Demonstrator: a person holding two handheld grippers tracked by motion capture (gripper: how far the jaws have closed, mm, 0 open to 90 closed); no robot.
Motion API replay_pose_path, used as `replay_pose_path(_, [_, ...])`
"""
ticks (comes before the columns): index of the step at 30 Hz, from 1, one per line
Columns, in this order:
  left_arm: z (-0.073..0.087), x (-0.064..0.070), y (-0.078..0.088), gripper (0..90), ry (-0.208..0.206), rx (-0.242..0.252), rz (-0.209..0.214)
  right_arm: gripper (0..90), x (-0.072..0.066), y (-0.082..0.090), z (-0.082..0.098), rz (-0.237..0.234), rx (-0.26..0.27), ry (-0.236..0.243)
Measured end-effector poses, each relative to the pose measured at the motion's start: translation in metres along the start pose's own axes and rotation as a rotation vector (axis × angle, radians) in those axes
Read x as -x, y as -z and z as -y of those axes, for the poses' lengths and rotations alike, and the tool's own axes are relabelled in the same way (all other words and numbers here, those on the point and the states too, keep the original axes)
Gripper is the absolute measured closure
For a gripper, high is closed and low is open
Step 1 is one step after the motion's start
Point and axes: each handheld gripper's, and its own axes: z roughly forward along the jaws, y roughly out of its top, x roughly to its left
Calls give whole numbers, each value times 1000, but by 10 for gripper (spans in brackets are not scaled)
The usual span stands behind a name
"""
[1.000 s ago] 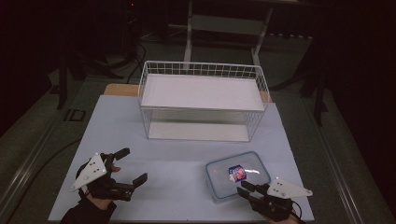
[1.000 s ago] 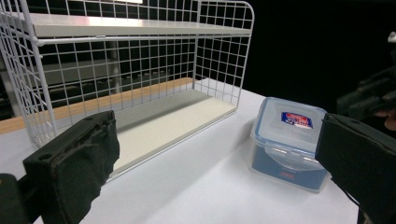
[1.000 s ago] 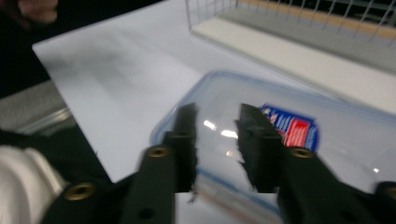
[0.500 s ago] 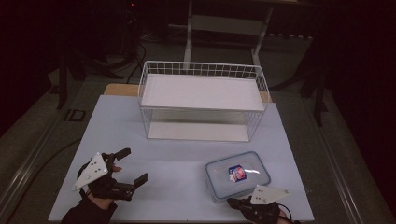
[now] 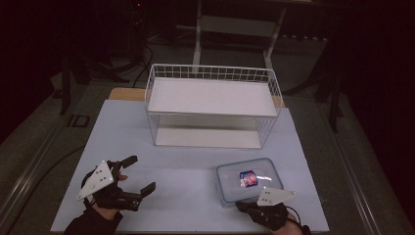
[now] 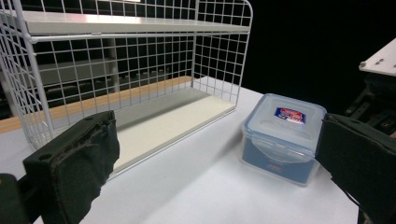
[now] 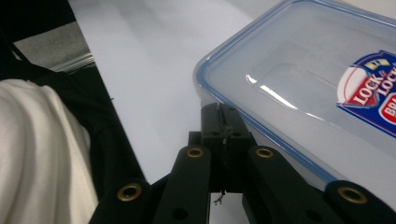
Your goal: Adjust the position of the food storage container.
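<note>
A white table (image 5: 186,196) carries a white wire rack (image 5: 211,105) toward its far edge, standing about midway between the left and right edges; the rack has a solid white shelf on top and another flat shelf low down, with open grid walls around them. Nearer the front edge and toward the right corner sits a clear plastic box (image 5: 249,178) with a blue-rimmed lid and a red-and-blue label on top, apart from the rack. The left gripper (image 5: 134,174) is held in a hand near the front left corner of the table, a grey three-cornered plate on its top, and its two black jaws stand wide apart with nothing between them; in the left gripper view the padded jaws frame the rack (image 6: 126,70) and the box (image 6: 285,135) across bare table, touching neither. The right gripper (image 5: 240,205) is at the front edge just beside the box's near corner, also with a grey plate on top. In the right gripper view its jaws are pressed together, tips meeting with no gap, right against the near rim of the box (image 7: 303,93), though whether they touch it cannot be told. A white sleeve (image 7: 42,154) shows at the left of that view.
</note>
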Motion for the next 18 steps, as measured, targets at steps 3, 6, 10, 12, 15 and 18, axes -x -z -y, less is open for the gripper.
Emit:
replay_pose_path(3, [0,0,0,0,1,0,0,900,2,-4,-3,7,-1,8])
replay_pose_path(6, [0,0,0,0,0,0,0,900,4,-7,-5,5,-2,7])
replay_pose_path(10, [0,0,0,0,0,-1,0,900,6,-11,-7,12,2,14])
replay_pose_path(12, [0,0,-1,0,-2,-4,2,900,8,-13,-9,15,2,7])
replay_pose_path(15, [0,0,-1,0,0,-3,9,900,12,-17,-11,13,11,6])
replay_pose_path(18, [1,1,-2,0,3,-2,15,900,15,-19,-12,12,16,7])
